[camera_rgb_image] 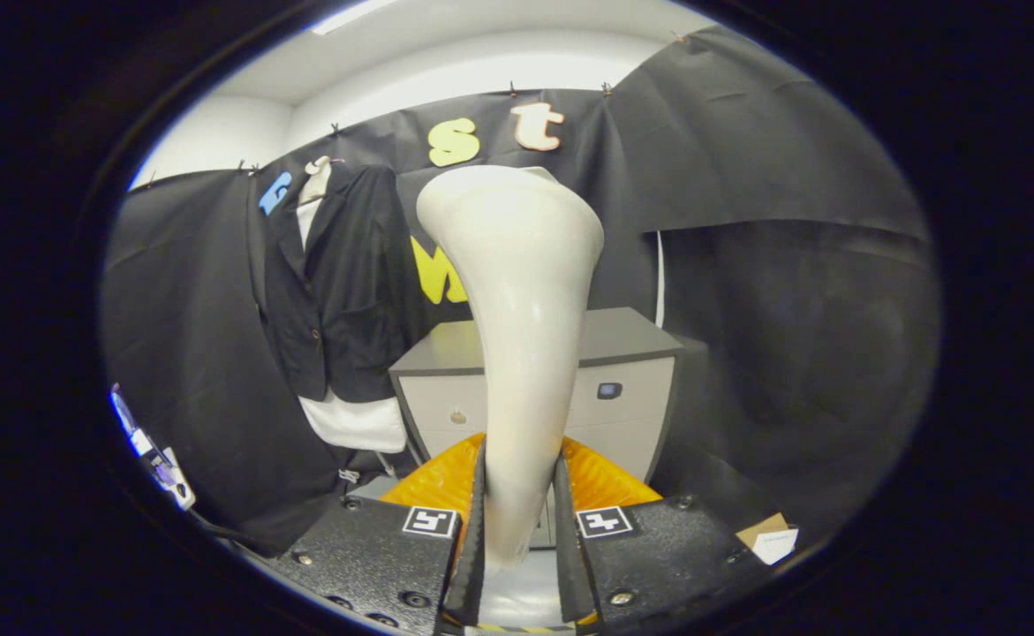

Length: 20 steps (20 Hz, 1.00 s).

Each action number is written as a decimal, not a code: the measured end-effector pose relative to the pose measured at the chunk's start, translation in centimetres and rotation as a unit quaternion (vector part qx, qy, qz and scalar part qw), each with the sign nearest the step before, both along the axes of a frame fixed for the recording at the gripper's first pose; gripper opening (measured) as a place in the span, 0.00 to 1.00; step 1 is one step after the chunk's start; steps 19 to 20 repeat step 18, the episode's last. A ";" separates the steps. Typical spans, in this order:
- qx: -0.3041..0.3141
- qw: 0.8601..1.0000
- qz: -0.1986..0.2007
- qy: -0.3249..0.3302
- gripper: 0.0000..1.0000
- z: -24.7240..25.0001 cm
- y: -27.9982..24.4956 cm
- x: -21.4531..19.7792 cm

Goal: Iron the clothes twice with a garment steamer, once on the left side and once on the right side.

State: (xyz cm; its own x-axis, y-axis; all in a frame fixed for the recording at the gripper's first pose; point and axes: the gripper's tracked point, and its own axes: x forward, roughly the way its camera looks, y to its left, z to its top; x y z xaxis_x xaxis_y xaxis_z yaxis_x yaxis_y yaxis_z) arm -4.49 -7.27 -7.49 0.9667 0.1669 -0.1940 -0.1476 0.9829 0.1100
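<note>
A white garment steamer (517, 336) stands upright in the centre of the frame, its narrow handle clamped between the gripper (521, 521) fingers at bottom centre, its wide head flaring toward the top. At left of the frame, a black jacket over a white shirt (335, 291) hangs against the booth wall. Behind the steamer sits a grey cabinet (631, 371).
</note>
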 end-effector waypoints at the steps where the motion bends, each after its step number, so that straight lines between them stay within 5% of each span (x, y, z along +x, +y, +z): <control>1: 0.004 1.000 -0.006 -0.002 0.36 -0.1 -0.5 -0.2; 20: -0.027 1.000 0.004 -0.007 0.36 -1.2 0.1 -2.1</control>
